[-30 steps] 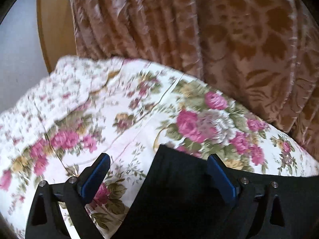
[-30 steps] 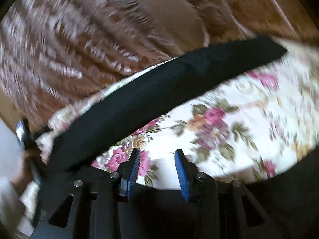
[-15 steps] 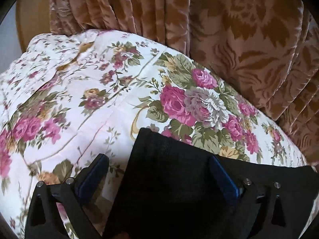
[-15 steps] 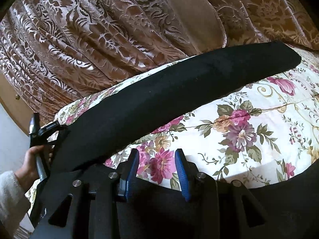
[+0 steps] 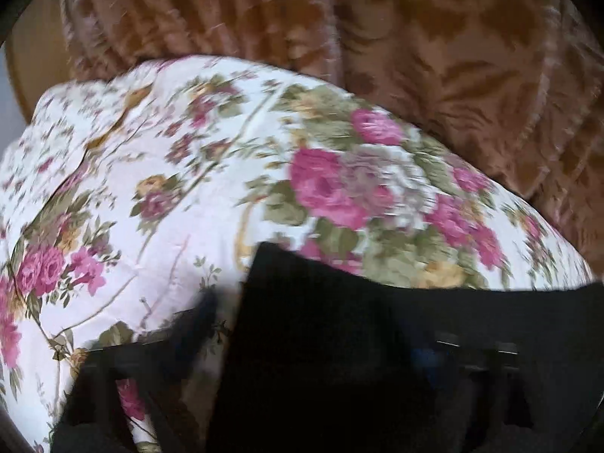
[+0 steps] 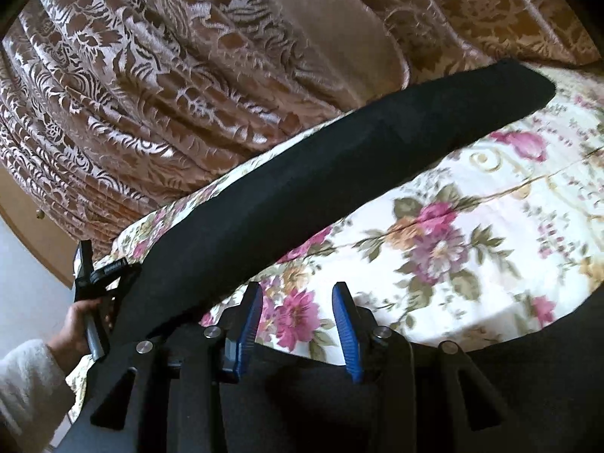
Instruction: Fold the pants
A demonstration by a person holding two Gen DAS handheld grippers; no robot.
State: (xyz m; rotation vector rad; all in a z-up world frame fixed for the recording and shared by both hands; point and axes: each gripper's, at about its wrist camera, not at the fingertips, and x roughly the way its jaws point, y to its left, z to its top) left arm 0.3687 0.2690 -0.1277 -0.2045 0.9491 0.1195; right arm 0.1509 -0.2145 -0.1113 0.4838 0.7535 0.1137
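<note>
Black pants lie on a floral bedspread, one long leg stretching toward the far right by the curtain. My right gripper is open, its blue pads apart over the near black cloth and closed on nothing. In the left wrist view a corner of the black pants lies between my left gripper's spread fingers; the view is blurred and the right finger barely shows. The left gripper also shows in the right wrist view, held in a hand at the pants' left end.
A brown patterned curtain hangs along the far edge of the bed. A wooden panel and a pale wall stand at the left. The floral bedspread spreads left of the pants.
The left gripper has shifted with motion blur, and the bedspread sits lower in its view. The right gripper's view is nearly unchanged and its jaws stay apart.
</note>
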